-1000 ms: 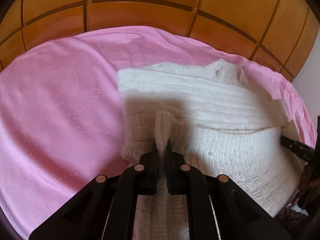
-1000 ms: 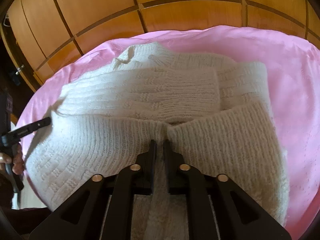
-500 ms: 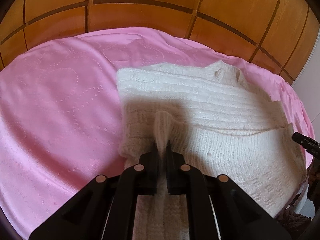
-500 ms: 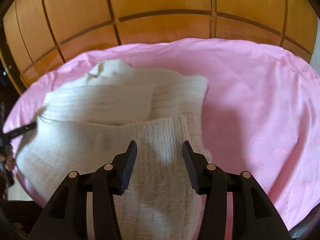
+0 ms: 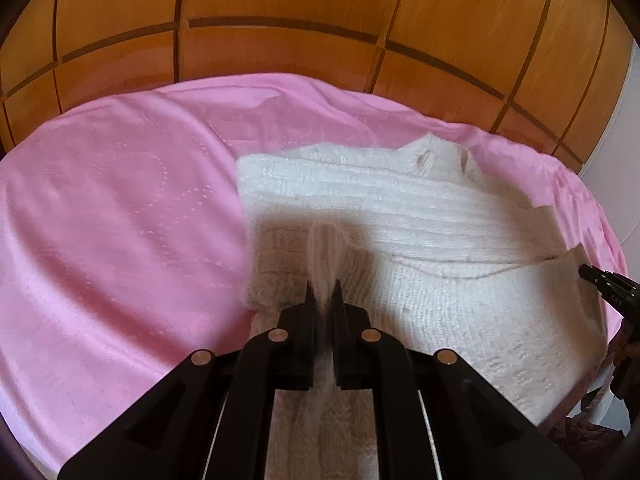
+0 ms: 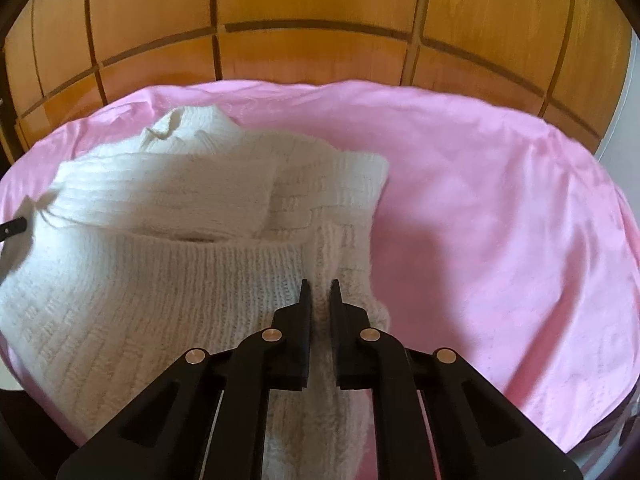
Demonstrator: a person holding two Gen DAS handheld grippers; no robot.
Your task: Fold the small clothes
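Note:
A white knitted sweater (image 5: 400,216) lies partly folded on a pink cloth (image 5: 120,220), its near hem doubled over the body. My left gripper (image 5: 323,286) is shut on a pinched ridge of the sweater's near left edge. In the right wrist view the same sweater (image 6: 180,216) fills the left half on the pink cloth (image 6: 500,208). My right gripper (image 6: 319,286) is shut on the sweater's near right corner. The right gripper's tip shows at the right edge of the left wrist view (image 5: 600,280).
An orange wooden panelled wall (image 5: 320,20) rises right behind the cloth and also shows in the right wrist view (image 6: 320,20). The pink cloth stretches bare to the left of the sweater in the left view and to the right in the right view.
My right gripper let go of the sweater's middle, opened, moved right and has shut on its near right corner. My left gripper has stayed shut on the near left edge.

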